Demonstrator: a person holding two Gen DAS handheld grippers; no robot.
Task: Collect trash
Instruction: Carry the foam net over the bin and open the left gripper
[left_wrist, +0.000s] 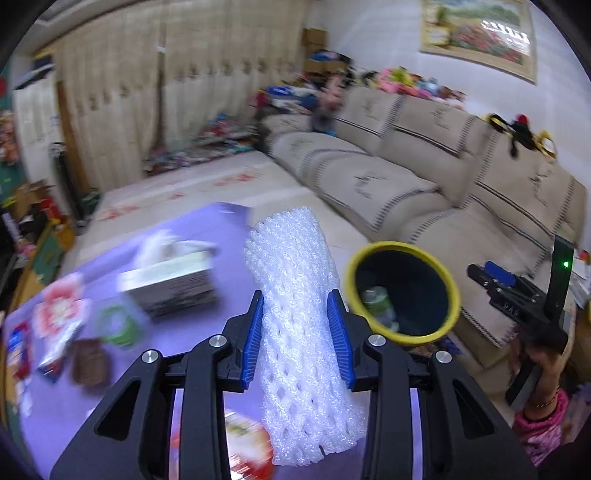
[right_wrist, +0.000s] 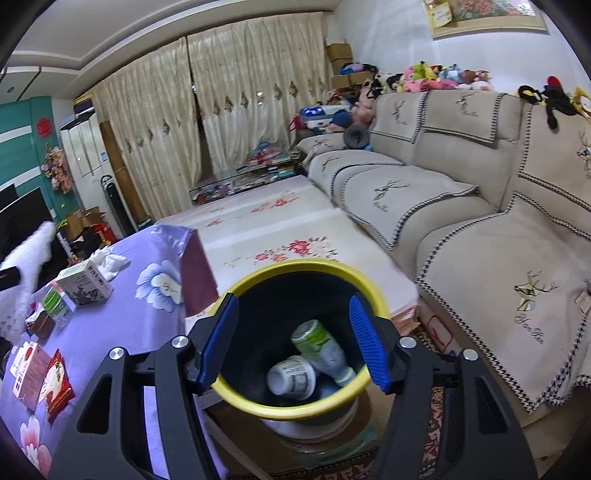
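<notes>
My left gripper (left_wrist: 297, 338) is shut on a white foam fruit net (left_wrist: 295, 295) and holds it up above the purple flowered tablecloth (left_wrist: 207, 236). The yellow-rimmed black trash bin (left_wrist: 404, 291) is just to its right. In the right wrist view my right gripper (right_wrist: 295, 339) is open and empty, hovering right over the bin (right_wrist: 295, 410). Inside the bin lie a green-and-white bottle (right_wrist: 321, 347) and a white cup (right_wrist: 291, 376). The foam net shows blurred at the left edge (right_wrist: 33, 251). The right gripper also shows in the left wrist view (left_wrist: 517, 295).
On the table are a tissue box (right_wrist: 86, 282), a green-lidded tub (right_wrist: 55, 306), a brown item (right_wrist: 40, 325), and red-and-white snack packets (right_wrist: 40, 376). A beige sofa (right_wrist: 461, 206) runs along the right. A flowered mat (right_wrist: 280, 229) covers the floor beyond the bin.
</notes>
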